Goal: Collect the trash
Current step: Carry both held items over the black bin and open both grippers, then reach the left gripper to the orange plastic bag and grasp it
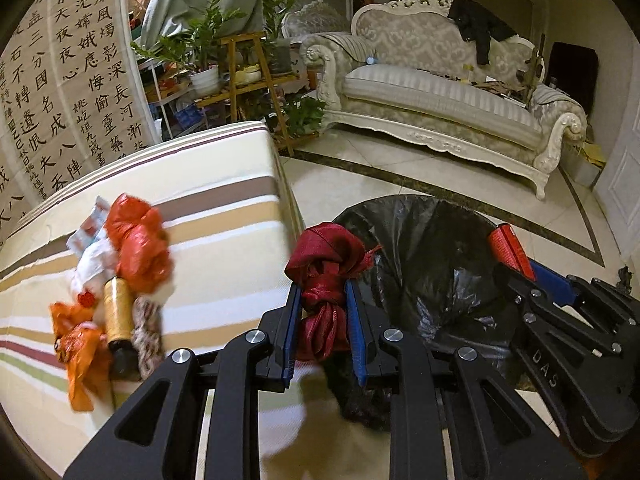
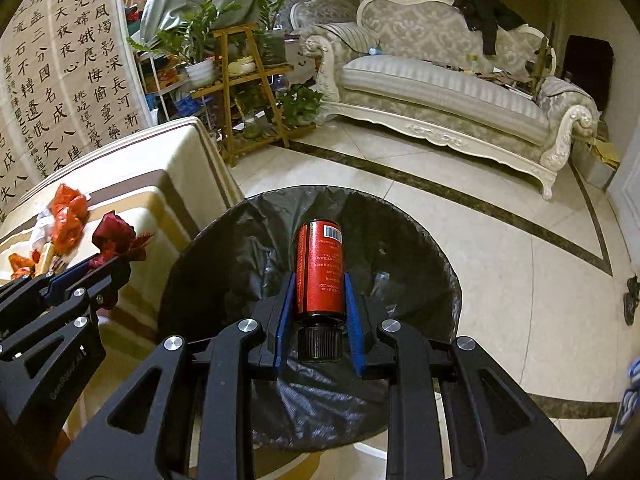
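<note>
The right tool (image 2: 320, 300) grips a red bottle (image 2: 319, 266) lengthwise, cap toward the camera, above the black-lined bin (image 2: 420, 248), while the left tool (image 1: 323, 308) clamps knotted red cloth (image 1: 326, 280).

sofa (image 1: 432, 92), plant stand (image 1: 248, 80), calligraphy scroll (image 1: 64, 80)
</note>
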`<state>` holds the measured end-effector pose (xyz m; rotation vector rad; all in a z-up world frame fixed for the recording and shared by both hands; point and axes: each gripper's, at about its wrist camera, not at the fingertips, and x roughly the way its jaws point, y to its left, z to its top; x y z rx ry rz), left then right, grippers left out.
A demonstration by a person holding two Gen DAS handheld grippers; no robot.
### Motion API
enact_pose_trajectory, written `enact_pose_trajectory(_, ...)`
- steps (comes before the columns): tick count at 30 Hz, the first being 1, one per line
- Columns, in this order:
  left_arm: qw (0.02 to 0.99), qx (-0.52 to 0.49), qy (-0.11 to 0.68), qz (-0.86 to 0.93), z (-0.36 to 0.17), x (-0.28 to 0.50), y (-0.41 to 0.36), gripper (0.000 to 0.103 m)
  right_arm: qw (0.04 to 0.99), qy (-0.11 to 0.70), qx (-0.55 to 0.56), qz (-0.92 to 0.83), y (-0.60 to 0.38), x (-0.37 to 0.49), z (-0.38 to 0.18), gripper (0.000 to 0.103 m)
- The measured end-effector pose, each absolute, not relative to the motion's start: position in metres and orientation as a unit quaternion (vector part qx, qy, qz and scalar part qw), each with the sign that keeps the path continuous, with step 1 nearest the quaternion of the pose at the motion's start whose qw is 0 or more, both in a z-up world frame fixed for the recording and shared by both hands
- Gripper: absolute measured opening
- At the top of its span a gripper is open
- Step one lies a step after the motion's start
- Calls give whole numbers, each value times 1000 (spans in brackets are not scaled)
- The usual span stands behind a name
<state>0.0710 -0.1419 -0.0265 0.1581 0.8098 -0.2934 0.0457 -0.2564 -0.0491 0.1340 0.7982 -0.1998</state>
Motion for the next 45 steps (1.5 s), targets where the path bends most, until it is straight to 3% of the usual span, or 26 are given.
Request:
enact_pose_trajectory(5, 901, 79, 401, -143, -30, 79, -150, 24, 912, 393, 73, -96, -265, 55, -55, 23)
enact_pose_trajectory(9, 901, 80, 402, -143, -30, 81, -153, 42, 909, 396, 84, -97, -270, 59, -59, 26)
enact_pose_trajectory(21, 904, 66, 399, -137, -24, 80, -144, 59, 910, 390, 94, -109, -276, 55, -56, 42)
enact_pose_trajectory(27, 906, 61, 398, -130, -20, 71, -129, 60, 910, 391, 92, -99, -267, 50, -55, 44)
enact_pose_trajectory(30, 907, 57, 398, -123, -17, 67, -116, 60, 912, 390, 90, -92, -258, 48, -54, 51)
enact_pose_trajectory(45, 917, 34, 394, -62, -13, 42, -47, 60, 918, 388, 70, -38, -194, 37, -41, 56)
